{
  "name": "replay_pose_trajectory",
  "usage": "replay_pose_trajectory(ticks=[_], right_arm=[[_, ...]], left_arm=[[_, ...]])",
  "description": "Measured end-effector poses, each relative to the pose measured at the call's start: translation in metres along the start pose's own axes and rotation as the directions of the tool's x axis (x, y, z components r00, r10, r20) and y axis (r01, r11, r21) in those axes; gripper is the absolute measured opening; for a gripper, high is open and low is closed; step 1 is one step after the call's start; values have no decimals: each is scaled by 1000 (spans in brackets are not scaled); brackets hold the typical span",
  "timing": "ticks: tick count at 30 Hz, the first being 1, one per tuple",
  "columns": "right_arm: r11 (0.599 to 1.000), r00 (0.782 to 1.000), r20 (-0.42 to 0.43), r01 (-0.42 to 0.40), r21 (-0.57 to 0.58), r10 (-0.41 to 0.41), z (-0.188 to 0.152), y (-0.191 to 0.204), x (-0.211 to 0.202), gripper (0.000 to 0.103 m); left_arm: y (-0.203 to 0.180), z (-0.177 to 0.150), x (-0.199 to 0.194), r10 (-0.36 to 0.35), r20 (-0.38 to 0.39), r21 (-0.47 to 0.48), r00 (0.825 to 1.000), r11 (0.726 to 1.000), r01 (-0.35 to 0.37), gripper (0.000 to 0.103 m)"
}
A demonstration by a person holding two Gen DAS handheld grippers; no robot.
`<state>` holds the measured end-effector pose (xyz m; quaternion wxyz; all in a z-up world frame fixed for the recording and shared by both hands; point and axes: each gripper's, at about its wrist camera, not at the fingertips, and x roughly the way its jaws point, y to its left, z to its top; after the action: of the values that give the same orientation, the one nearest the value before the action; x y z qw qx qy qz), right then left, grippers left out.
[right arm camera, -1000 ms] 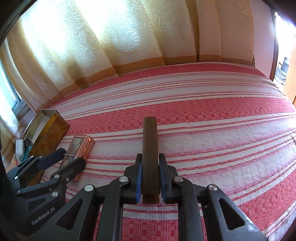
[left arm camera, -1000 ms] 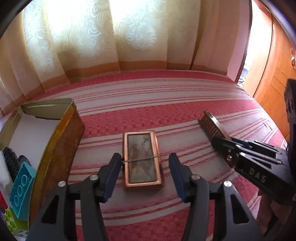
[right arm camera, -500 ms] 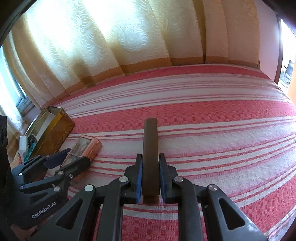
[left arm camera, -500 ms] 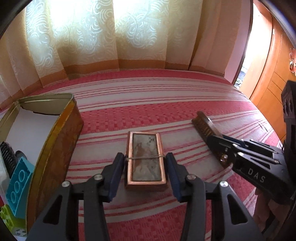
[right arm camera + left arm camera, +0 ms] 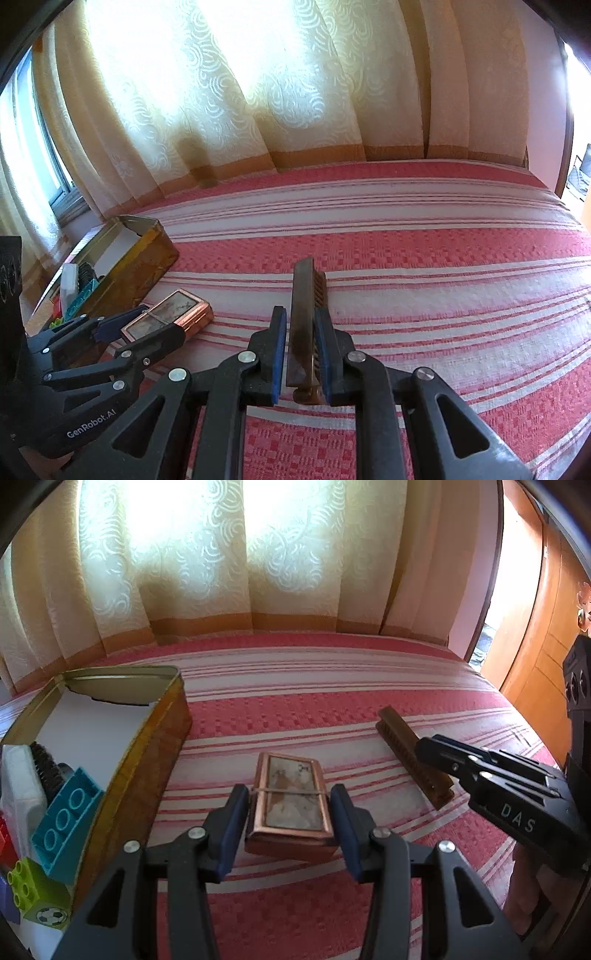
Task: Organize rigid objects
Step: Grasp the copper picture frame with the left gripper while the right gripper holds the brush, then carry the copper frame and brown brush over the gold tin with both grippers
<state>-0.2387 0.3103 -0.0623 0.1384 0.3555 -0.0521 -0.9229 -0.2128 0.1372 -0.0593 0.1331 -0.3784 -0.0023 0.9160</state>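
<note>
The left tool (image 5: 290, 825) has its blue pads pressed against both long sides of a copper-framed box (image 5: 291, 805) with a glass top and a thin band across it; the box looks tipped, its near end raised off the red and white striped bedspread (image 5: 332, 709). In the right wrist view the same box (image 5: 168, 319) sits between the left tool's fingers (image 5: 147, 325), just beside the tin.

The right tool (image 5: 300, 360) is clamped on a brown wooden brush (image 5: 304, 317), holding it by its near end so the long body points away over the bedspread, bristles turned to the right. From the left wrist view the brush (image 5: 406, 746) juts out of the right tool (image 5: 439, 755) to the right of the box, apart from it.

An open gold tin (image 5: 162, 731) stands on the bed at the left. Inside it are a teal building block (image 5: 62, 830), a lime green block (image 5: 33, 897), a dark bristled brush (image 5: 46, 770) and a white object (image 5: 18, 786). Cream patterned curtains (image 5: 221, 572) hang behind the bed
</note>
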Motion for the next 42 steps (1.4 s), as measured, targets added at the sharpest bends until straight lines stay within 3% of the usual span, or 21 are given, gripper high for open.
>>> replay_pose_trajectory(ticks=[8,14,16,18,19,23,25,30,33,36,42], right_arm=[[999,999,41,-1,-39,3,0,8,-10,18],[999,1000,14,28,-30,-28,1,7,-4,20],[999,1000,2,27,-35,-27,1,8,-2,28],[998,999,1,41,-50,-41,1,11,-1,46],[997,998,-10,54,-54,-55,1,11,1,60],[998,996,-68,54,-18,-55,2,2,14,63],[999,995,-90,50,9,-49,3,-4,18,63],[997,990,-118,80,1,-80,2,-2,24,48],[995,987,-124,96,-40,-100,1,6,25,18],[996,990,-115,74,-46,-79,1,5,23,17],[995,998,-10,69,-74,-70,2,12,4,17]], left_arm=[[3,-4,-11,4,26,0,1000,1000,-4,45],[8,-3,0,-18,-30,-27,999,999,17,45],[10,-3,5,-26,-57,-38,998,999,24,45],[12,-4,10,-32,-82,-50,996,998,28,46],[12,-4,11,-35,-86,-53,996,998,31,46],[6,-5,11,-22,-91,-29,996,999,19,46],[5,-5,12,-16,-93,-23,996,1000,14,46],[4,-5,12,-5,-95,-11,995,1000,4,46],[3,-4,12,-12,-95,-4,995,1000,12,46],[4,-4,11,-25,-90,-11,996,1000,25,46],[1,-4,0,-18,-41,3,999,1000,19,46]])
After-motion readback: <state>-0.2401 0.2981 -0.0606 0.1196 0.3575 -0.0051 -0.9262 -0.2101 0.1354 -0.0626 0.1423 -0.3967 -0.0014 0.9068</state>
